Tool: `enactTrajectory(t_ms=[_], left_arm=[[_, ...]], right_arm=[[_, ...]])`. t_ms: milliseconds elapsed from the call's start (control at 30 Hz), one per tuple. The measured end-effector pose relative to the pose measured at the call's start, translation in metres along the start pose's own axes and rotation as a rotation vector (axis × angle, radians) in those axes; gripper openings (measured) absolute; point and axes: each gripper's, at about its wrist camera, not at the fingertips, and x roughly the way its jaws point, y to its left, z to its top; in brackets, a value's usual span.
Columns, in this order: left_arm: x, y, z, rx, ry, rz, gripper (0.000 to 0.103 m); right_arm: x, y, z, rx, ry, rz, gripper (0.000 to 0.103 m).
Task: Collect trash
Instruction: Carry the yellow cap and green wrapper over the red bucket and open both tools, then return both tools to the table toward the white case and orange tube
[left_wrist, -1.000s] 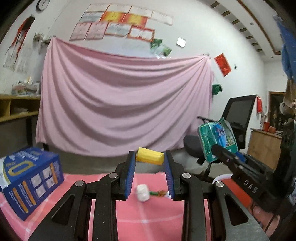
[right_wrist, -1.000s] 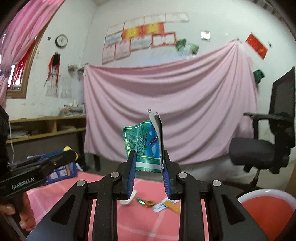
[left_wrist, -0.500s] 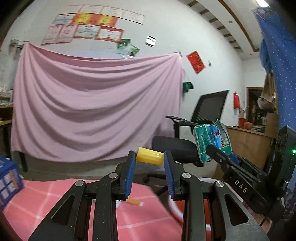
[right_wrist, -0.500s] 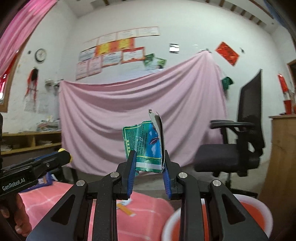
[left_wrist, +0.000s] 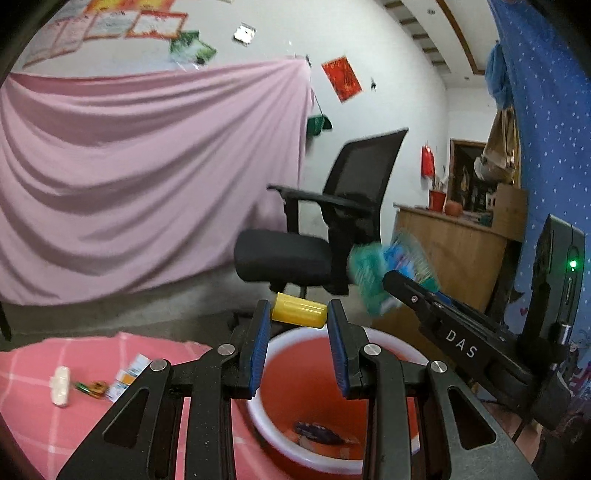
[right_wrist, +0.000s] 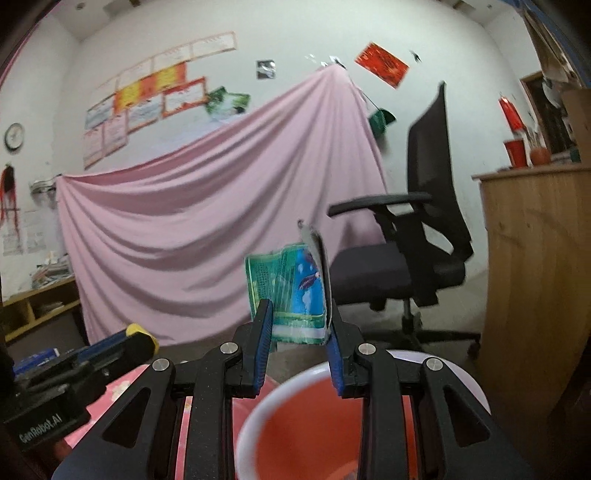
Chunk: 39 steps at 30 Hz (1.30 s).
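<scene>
My left gripper (left_wrist: 298, 315) is shut on a small yellow cylinder (left_wrist: 299, 314), held crosswise between the blue pads above the red basin (left_wrist: 314, 363). Dark wrappers lie on the basin's bottom. My right gripper (right_wrist: 298, 325) is shut on a green and blue snack packet (right_wrist: 286, 291), which stands up between its pads over the white rim of the same basin (right_wrist: 295, 417). The right gripper shows in the left wrist view (left_wrist: 391, 280) with the packet (left_wrist: 384, 273) blurred. The left gripper shows at the left edge of the right wrist view (right_wrist: 142, 338).
A pink checked cloth (left_wrist: 29, 424) covers the table left of the basin, with a white cap (left_wrist: 61, 384) and small wrappers (left_wrist: 127, 374) on it. A black office chair (left_wrist: 317, 236) stands behind. A wooden counter (right_wrist: 535, 280) is at the right. A pink sheet (left_wrist: 129, 177) hangs on the wall.
Both grippers have swung to the right, from over the pink table to above the red basin, each keeping its item. The blue box has left the left wrist view.
</scene>
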Motion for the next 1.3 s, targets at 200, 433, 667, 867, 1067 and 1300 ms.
enactTrajectory(t_ms=[200,433,667,867,1067,1300], left_arm=[[0.034,-0.003,-0.007,-0.054,0.133,-0.033,0.026],[0.050,0.003,-0.015,-0.096,0.228,-0.052,0.027],[0.051,0.010,-0.020,-0.122,0.254,-0.048,0.039],[0.039,0.019,-0.018,-0.147,0.224,-0.016,0.045],[0.009,0.040,-0.006,-0.165,0.142,0.072,0.052],[-0.043,0.077,0.010,-0.185,0.006,0.204,0.086]], right_arm=[[0.007,-0.023,-0.005,0.029,0.067,-0.039,0.026],[0.016,-0.037,-0.010,0.066,0.122,-0.076,0.027],[0.017,-0.037,-0.009,0.065,0.132,-0.082,0.034],[0.018,-0.034,-0.005,0.063,0.131,-0.088,0.040],[0.011,-0.018,0.007,0.063,0.063,-0.064,0.052],[0.012,0.016,0.010,0.019,0.015,-0.025,0.078]])
